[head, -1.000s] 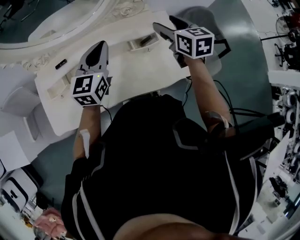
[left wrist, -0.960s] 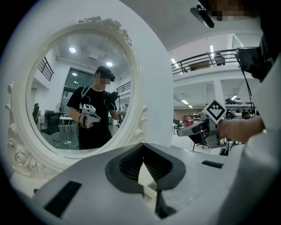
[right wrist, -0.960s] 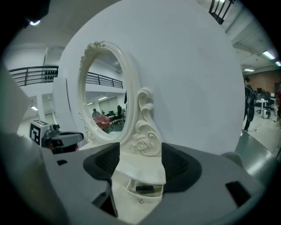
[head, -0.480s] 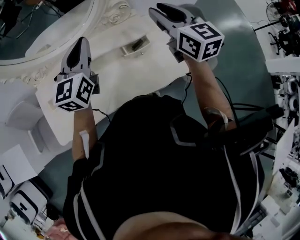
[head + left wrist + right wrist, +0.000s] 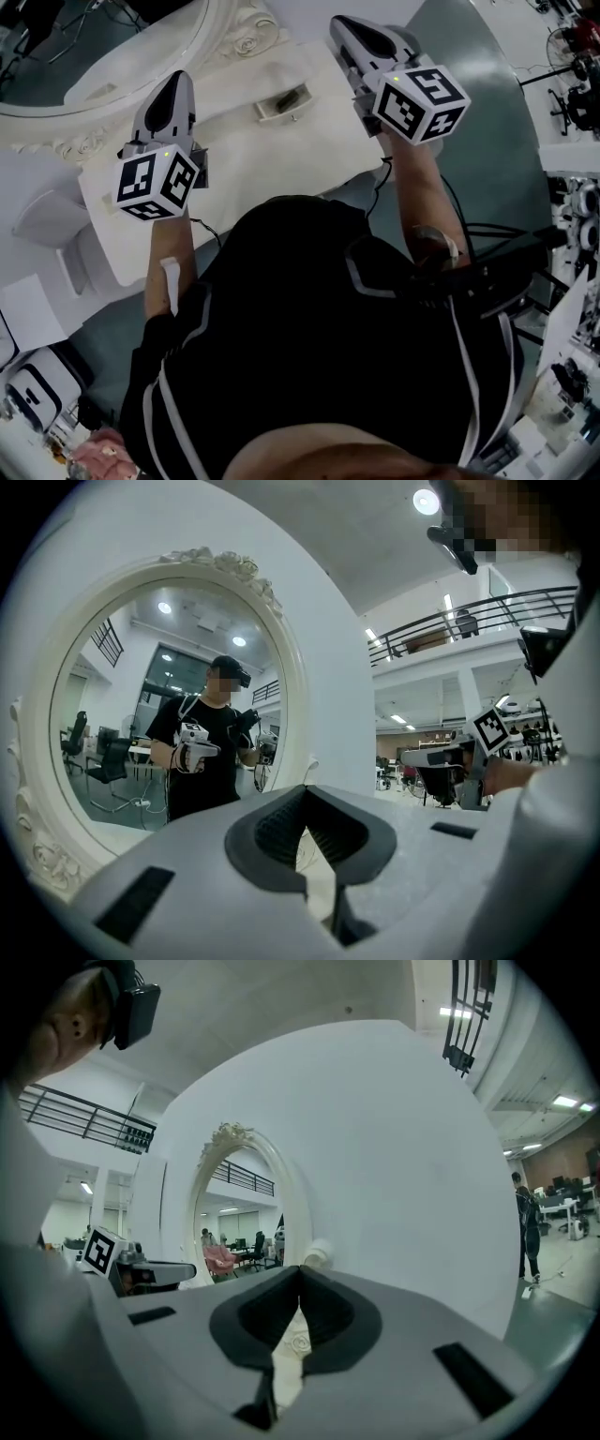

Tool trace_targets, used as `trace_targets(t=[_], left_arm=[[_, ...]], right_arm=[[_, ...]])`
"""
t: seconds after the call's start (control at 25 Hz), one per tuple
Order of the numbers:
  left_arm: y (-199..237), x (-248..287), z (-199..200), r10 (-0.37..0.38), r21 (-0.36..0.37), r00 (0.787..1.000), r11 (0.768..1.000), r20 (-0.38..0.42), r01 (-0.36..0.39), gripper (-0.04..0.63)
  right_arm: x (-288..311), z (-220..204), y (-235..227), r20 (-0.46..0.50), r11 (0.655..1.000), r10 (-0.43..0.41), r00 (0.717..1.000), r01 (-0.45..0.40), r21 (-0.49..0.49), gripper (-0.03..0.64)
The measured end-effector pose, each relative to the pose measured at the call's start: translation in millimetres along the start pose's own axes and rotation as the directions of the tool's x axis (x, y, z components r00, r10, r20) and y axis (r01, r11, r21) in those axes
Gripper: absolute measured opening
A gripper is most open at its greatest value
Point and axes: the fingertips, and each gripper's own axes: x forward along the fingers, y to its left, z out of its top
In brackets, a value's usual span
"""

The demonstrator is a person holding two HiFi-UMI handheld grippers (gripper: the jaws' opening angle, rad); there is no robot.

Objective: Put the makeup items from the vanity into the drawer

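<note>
The white vanity (image 5: 246, 150) lies below both grippers. In its top a small drawer (image 5: 281, 106) stands open with a dark makeup item (image 5: 279, 98) in it. My left gripper (image 5: 179, 78) is held above the vanity's left part, shut and empty. It points level at the oval mirror (image 5: 169, 714), which reflects the person, and its jaws (image 5: 305, 794) meet at the tips. My right gripper (image 5: 339, 21) hovers over the vanity's far right corner. It has just been closing and is shut with nothing between its fingertips (image 5: 300, 1274).
The ornate mirror frame (image 5: 141, 66) rims the vanity's far side. A white stool (image 5: 45, 214) and a sheet of paper (image 5: 26, 311) are on the floor at the left. Cables and equipment (image 5: 572, 94) crowd the right edge. The person's torso fills the lower middle.
Both grippers have risen from the vanity top towards the camera. The right gripper's jaws, spread apart a second ago, have come together empty.
</note>
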Motion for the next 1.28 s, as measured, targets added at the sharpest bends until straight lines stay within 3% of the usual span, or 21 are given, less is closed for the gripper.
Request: trace_targets(t=[0.44, 1.28], left_arm=[[5, 6, 3, 0.045, 0.024, 0.999, 0.999, -0.004, -0.045, 0.005], [1, 6, -3, 0.053, 0.06, 0.998, 0.997, -0.025, -0.052, 0.005]], right_arm=[[11, 2, -6, -0.014, 0.997, 0.008, 1.0, -0.009, -0.081, 0.005], [17, 0, -12, -0.027, 0.996, 0.004, 1.0, -0.007, -0.088, 0.005]])
